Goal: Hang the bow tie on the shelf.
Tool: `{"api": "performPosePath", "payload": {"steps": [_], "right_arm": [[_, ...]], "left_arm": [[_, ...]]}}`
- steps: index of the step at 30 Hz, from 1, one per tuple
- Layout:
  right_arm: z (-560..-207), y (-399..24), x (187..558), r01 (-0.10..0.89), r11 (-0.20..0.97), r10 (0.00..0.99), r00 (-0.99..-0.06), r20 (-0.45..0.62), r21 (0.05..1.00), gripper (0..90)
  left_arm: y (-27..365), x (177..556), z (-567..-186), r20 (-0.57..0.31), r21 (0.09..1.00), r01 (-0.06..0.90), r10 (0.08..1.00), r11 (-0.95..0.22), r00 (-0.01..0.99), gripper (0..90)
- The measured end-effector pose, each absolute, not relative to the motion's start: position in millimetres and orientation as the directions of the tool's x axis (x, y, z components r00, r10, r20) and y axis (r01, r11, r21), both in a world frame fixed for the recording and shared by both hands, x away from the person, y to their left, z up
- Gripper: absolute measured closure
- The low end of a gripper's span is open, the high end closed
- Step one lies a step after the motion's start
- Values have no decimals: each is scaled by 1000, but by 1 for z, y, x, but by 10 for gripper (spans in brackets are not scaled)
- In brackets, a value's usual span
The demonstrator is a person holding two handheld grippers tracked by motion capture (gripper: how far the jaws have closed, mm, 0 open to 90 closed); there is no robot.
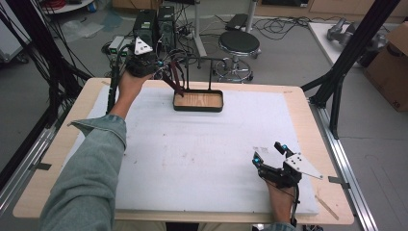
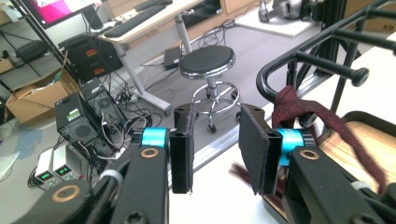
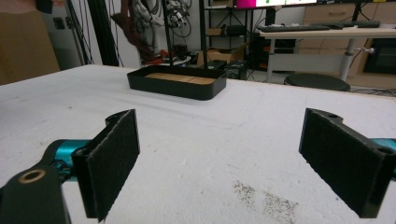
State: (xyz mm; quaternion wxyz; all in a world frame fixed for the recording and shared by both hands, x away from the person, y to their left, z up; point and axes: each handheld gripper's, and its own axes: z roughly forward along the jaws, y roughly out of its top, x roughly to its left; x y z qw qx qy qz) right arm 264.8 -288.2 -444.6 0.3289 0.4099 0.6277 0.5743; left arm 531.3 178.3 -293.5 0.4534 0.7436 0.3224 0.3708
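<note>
A black tray (image 1: 198, 109) with a wooden floor stands at the far middle of the white mat, and a black bar rack (image 1: 202, 58) rises from it. A dark red cloth strip (image 1: 174, 79) hangs from the rack's left end down into the tray. My left gripper (image 1: 159, 66) is held up just left of that end, open, with nothing between its pads (image 2: 182, 149); the cloth (image 2: 322, 116) lies to the right of them. My right gripper (image 1: 268, 152) rests at the near right of the mat, open wide and empty, facing the tray (image 3: 177, 88).
The white mat (image 1: 202, 154) covers most of the wooden table. Behind the far edge are a round black stool (image 1: 239, 43) and computer towers (image 1: 154, 26) with cables. A black frame strut (image 1: 351, 53) and a cardboard box (image 1: 389, 62) stand at the right.
</note>
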Motion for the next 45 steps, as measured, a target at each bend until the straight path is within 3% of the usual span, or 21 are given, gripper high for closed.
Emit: {"api": "performPosePath", "payload": {"steps": [21,35,45], "right_arm": [[-445,-289,264,134,1,894,-444,60,991,113],[-445,-286,264,143,17,896,-442,49,990,113],[-445,-285,263,144,24,896,-441,43,989,113]], "left_arm": [[215,433,-275,172,969,53,815,-240,554,437],[245,377,-292,140,979,43,811,-199,567,373],[272,349,-325,90,978,110,832,-178,548,310]]}}
